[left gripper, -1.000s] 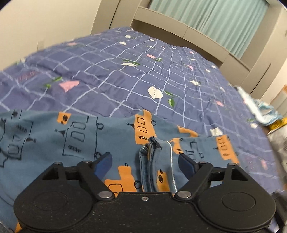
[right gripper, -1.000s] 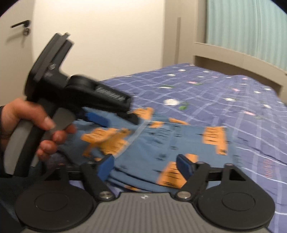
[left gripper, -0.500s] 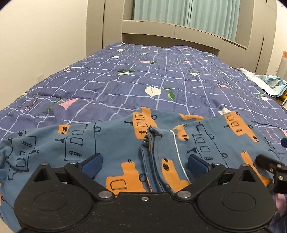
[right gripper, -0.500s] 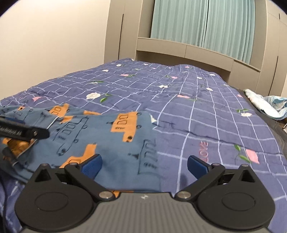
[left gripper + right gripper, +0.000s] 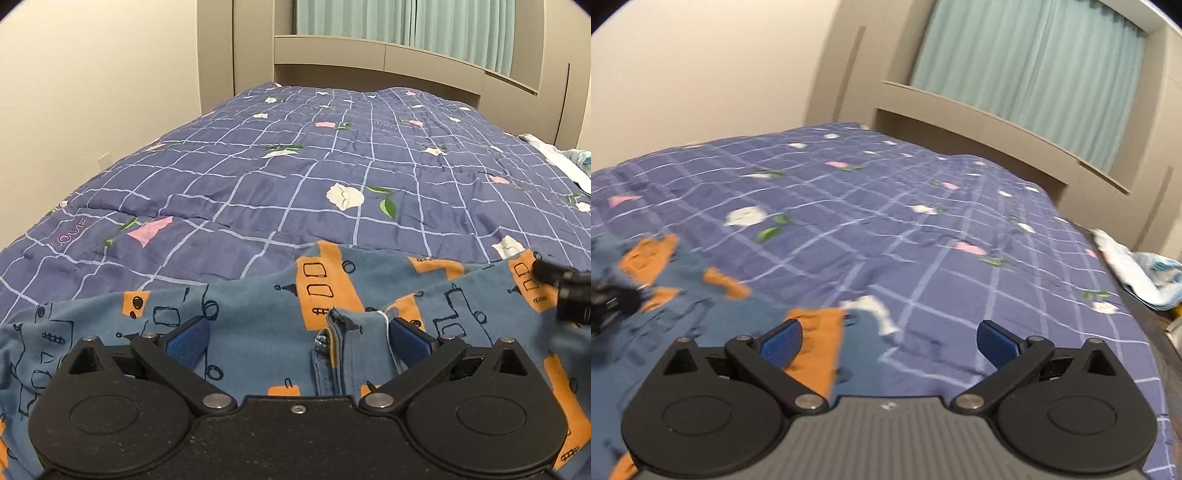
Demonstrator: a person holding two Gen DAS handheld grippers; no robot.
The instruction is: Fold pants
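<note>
The blue cotton pants with orange vehicle prints point(image 5: 258, 317) lie spread across the near edge of the bed's purple grid-patterned floral quilt point(image 5: 332, 166). The left tool point(image 5: 297, 338) hovers over their waistband seam, blue-padded fingers spread wide. The right tool point(image 5: 889, 339), likewise spread, sits over the pants' right edge, gripping nothing.

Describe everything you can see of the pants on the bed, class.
The pants are soft blue cotton-like fabric printed with orange blocks and dark outlined vehicles. They lie spread, slightly rumpled, across the near end of a purple checked floral quilt. A seamed edge with white stitching is bunched at the middle. The open left gripper straddles that bunch; the open right gripper hovers at their edge.
</note>
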